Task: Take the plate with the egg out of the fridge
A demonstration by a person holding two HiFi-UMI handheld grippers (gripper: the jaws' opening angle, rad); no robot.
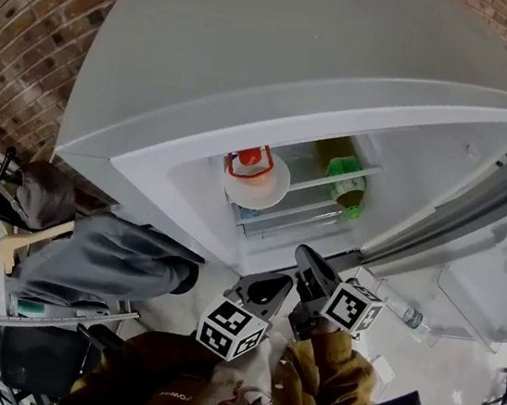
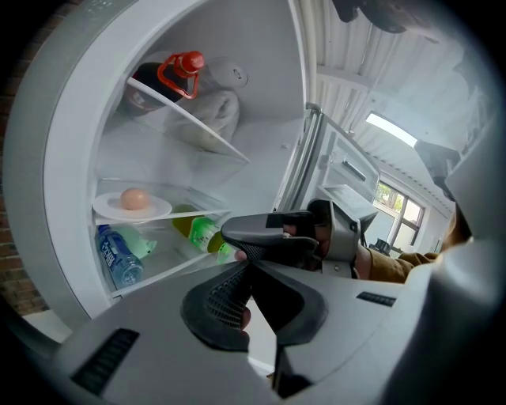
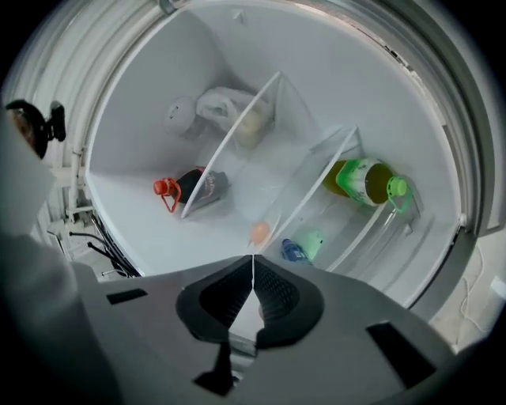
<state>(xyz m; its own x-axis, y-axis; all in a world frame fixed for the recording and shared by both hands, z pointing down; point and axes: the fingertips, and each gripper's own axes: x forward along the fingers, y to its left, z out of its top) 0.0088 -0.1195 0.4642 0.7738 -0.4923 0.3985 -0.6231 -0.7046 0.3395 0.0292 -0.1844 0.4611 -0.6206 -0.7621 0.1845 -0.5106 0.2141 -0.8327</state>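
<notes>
The white plate point(image 2: 111, 210) carrying the egg point(image 2: 135, 198) rests on a shelf point(image 2: 202, 207) in the open fridge point(image 1: 253, 75), at nine o'clock in the left gripper view. The left gripper point(image 2: 247, 267) and right gripper point(image 3: 253, 259) hover outside, fingers pressed together, empty.

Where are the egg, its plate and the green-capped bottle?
egg point(image 2: 135, 198), left gripper view, centre of the shell.
plate point(image 2: 105, 209), left gripper view, bare left rim.
green-capped bottle point(image 3: 362, 180), right gripper view, on its body.

One fridge point(image 1: 304, 45), and in it one plate point(image 2: 111, 210), one egg point(image 2: 135, 198), one white bag point(image 2: 215, 117) and three bottles: one red-capped bottle point(image 2: 175, 73), one green-capped bottle point(image 2: 205, 232), one blue-labelled bottle point(image 2: 118, 258).
</notes>
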